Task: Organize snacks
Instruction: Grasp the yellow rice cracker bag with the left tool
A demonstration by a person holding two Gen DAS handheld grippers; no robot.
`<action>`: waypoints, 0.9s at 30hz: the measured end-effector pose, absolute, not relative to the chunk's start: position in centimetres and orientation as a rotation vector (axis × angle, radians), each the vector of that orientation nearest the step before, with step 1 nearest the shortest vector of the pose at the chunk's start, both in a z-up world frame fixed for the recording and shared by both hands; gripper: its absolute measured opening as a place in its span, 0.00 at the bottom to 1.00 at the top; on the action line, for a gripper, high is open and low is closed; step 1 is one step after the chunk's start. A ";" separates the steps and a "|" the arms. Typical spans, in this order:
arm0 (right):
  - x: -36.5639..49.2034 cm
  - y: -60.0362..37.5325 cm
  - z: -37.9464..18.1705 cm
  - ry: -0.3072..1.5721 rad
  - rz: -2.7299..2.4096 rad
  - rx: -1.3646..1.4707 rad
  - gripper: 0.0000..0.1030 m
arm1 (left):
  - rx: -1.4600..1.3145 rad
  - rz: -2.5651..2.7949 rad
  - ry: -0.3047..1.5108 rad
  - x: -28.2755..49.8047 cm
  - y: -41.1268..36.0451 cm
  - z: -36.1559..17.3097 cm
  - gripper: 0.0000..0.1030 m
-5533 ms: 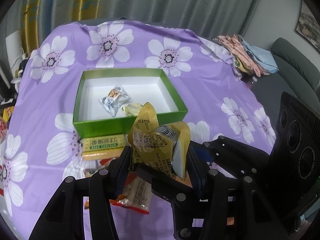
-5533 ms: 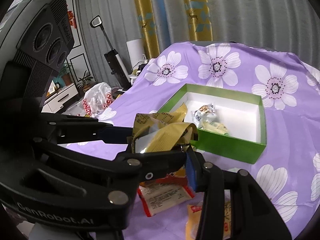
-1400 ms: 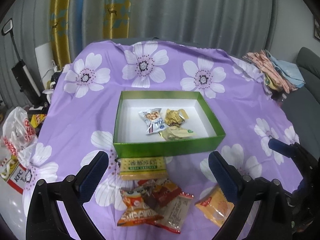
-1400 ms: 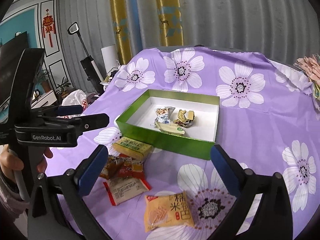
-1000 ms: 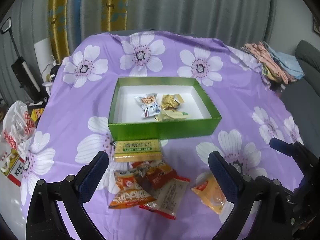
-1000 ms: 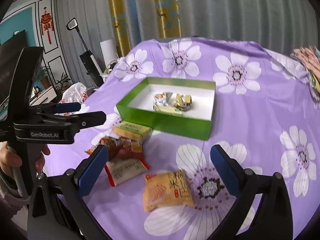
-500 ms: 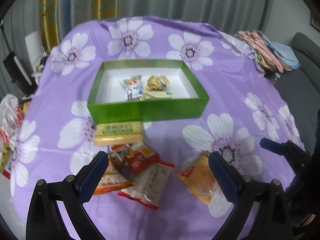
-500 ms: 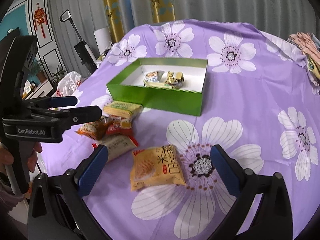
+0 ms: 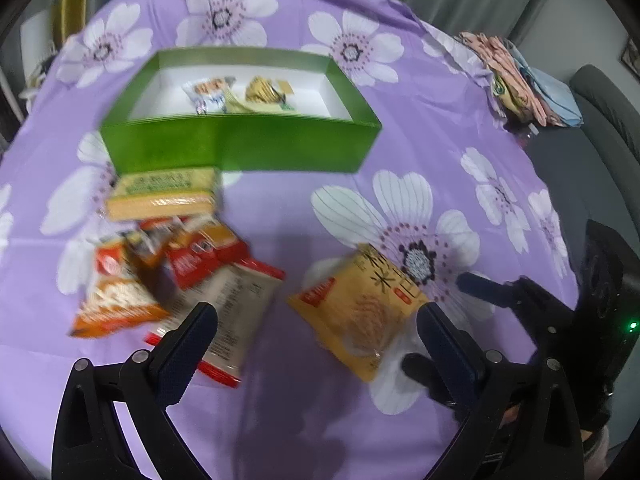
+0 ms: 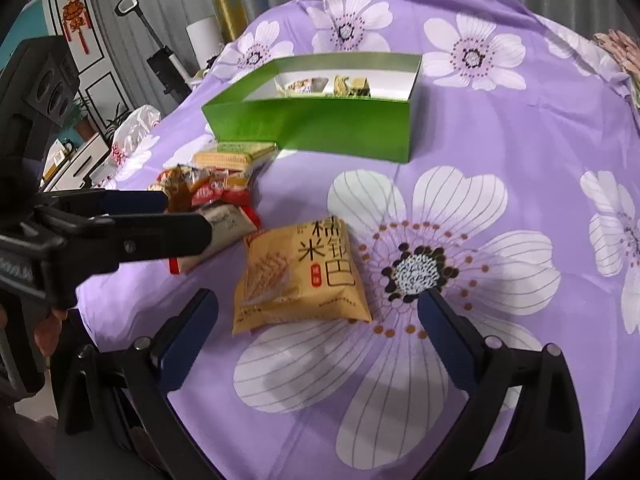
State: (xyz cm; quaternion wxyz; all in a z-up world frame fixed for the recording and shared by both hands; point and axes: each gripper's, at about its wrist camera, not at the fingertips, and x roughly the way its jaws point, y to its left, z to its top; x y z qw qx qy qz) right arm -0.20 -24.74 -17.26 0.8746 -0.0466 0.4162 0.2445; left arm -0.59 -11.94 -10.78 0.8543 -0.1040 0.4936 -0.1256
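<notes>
A green box [image 9: 240, 144] with a white inside holds three small wrapped snacks [image 9: 240, 94]; it also shows in the right wrist view [image 10: 320, 128]. In front of it lie a yellow-green cracker pack [image 9: 160, 196], a pile of red and orange packets [image 9: 168, 272] and a yellow rice-cracker bag [image 9: 356, 308], which also shows in the right wrist view [image 10: 300, 276]. My left gripper [image 9: 316, 332] is open and empty, low above the packets. My right gripper [image 10: 316, 312] is open and empty, with the yellow bag between its fingers' line of sight.
The round table wears a purple cloth with white flowers [image 10: 480, 240]. Folded cloths [image 9: 520, 76] lie at its far right edge, beside a grey sofa [image 9: 600, 120]. A vacuum [image 10: 160, 52] and a white bag [image 10: 132, 132] stand beyond the left edge.
Both grippers have dropped lower and moved closer to the loose packets; the box and the snacks now look larger. 5.5 s ago the left gripper held a yellow wrapped snack, which now lies in the box.
</notes>
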 end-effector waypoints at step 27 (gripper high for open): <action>2.7 -23.7 -20.0 0.905 0.722 -0.142 0.60 | -0.428 -0.225 1.159 1.7 -12.6 -15.1 0.75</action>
